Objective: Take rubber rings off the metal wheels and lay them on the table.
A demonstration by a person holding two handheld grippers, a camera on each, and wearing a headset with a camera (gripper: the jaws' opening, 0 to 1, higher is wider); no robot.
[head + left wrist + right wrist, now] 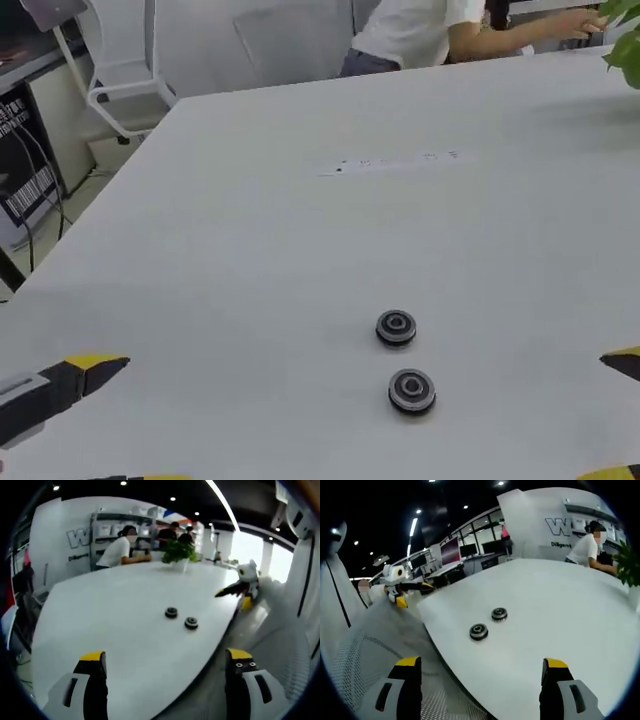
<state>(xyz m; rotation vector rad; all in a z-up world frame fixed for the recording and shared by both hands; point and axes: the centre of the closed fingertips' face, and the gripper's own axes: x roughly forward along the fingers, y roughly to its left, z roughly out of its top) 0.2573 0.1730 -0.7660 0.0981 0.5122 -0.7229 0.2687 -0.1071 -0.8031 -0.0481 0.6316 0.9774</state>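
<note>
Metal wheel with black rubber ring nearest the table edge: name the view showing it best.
Head view: the ringed metal wheel is largest there, seen from above, its hub clear. Both gripper views show it smaller, at a low angle.

Big letters starting "WE" are painted on the white wall. Under them a smaller line seems to start "Diligen". A barcode label is stuck on a dark box, too small to be read. Faint marks on the surface cannot be read.
</note>
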